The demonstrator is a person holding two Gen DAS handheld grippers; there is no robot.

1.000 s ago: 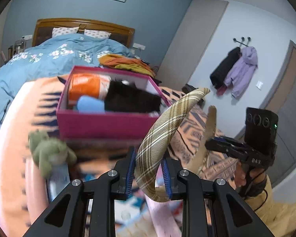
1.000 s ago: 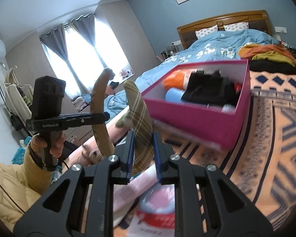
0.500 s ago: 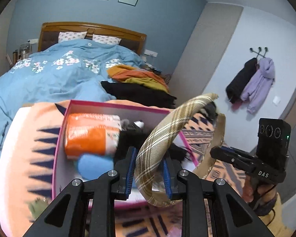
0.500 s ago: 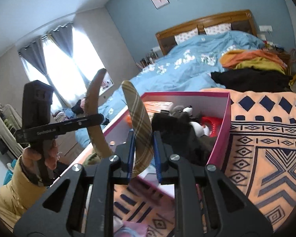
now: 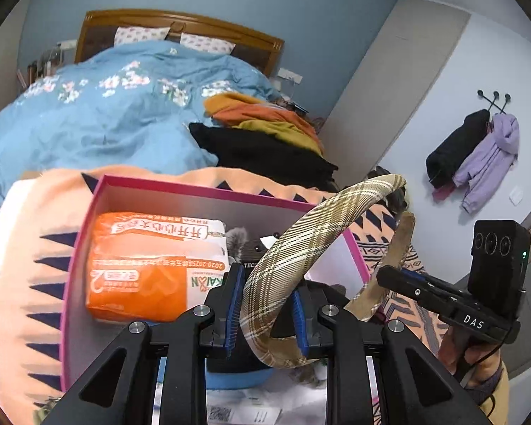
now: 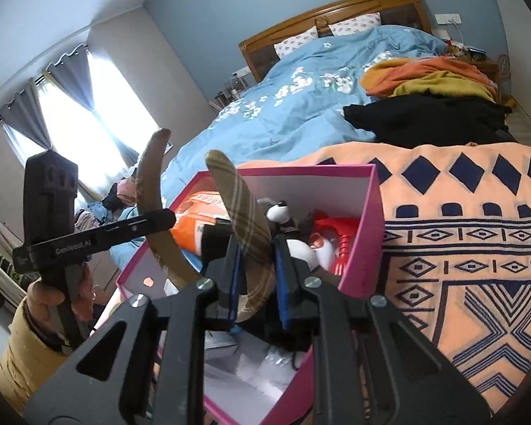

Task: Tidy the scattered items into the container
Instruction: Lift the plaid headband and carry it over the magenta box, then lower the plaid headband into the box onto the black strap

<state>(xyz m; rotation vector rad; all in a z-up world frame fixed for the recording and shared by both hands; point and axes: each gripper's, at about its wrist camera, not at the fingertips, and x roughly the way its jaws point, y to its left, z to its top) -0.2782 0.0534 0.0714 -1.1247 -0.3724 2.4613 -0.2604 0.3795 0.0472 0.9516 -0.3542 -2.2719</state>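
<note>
In the left wrist view, a blue floral duvet [image 5: 99, 113] fills the upper left of the frame, with a heap of orange and black clothes [image 5: 265, 131] at upper centre and coats on wall hooks [image 5: 478, 156] at the right. Below lies a pink box [image 5: 78, 258] on an orange patterned blanket [image 5: 21, 248]. At the box's left side sits an orange packet [image 5: 141, 276] printed with Chinese characters, "2020-2025" and a large "2". The left tool [image 5: 265, 313] at lower centre is clamped on a plaid headband [image 5: 301, 248], which arches up and rightward over the box. At lower right the right tool [image 5: 400, 278], marked "DAS", grips the band's other arm.

In the right wrist view, the left tool [image 6: 168, 216] at left centre reads "GenRobot.AI". The right tool [image 6: 255, 279] at centre pinches the headband [image 6: 240, 205] above the box [image 6: 368, 233], whose plush toy [image 6: 283, 212] and red item [image 6: 336, 237] sit behind the band.
</note>
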